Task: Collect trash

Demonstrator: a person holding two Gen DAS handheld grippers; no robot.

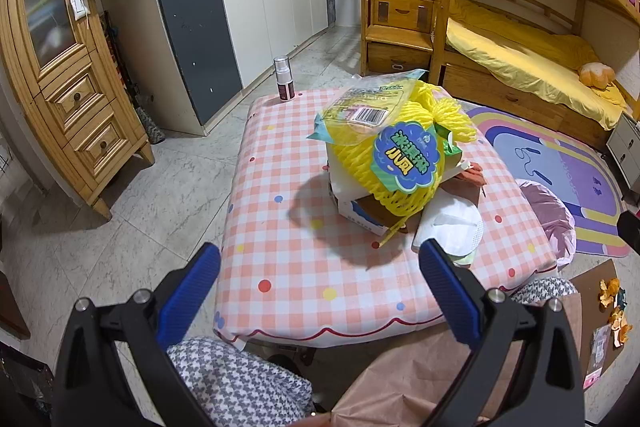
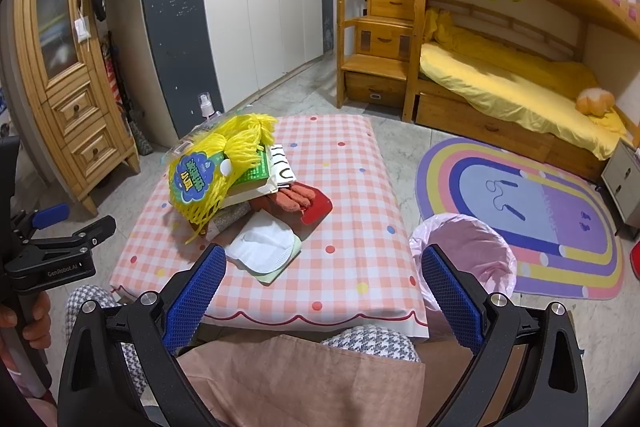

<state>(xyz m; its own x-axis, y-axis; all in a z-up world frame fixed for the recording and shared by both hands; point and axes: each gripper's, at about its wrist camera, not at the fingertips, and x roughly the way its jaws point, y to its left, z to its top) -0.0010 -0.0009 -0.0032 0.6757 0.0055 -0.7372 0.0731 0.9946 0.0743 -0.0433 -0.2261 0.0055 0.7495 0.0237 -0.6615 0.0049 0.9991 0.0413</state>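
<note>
We hold both claws spread and empty at the near edge of the table [image 2: 340, 267]: the left claw [image 1: 320, 291] and the right claw [image 2: 324, 291]. The trash sits in a heap toward the table's middle, topped by a yellow foam net [image 2: 208, 167] and a clear wrapper [image 1: 360, 107], with a white mask [image 2: 264, 247] nearest us. All of it looks light, soft and crushable; we judge the net's bunched top the surest grip. The pink-lined bin [image 2: 468, 247] stands just beside the table's right edge.
</note>
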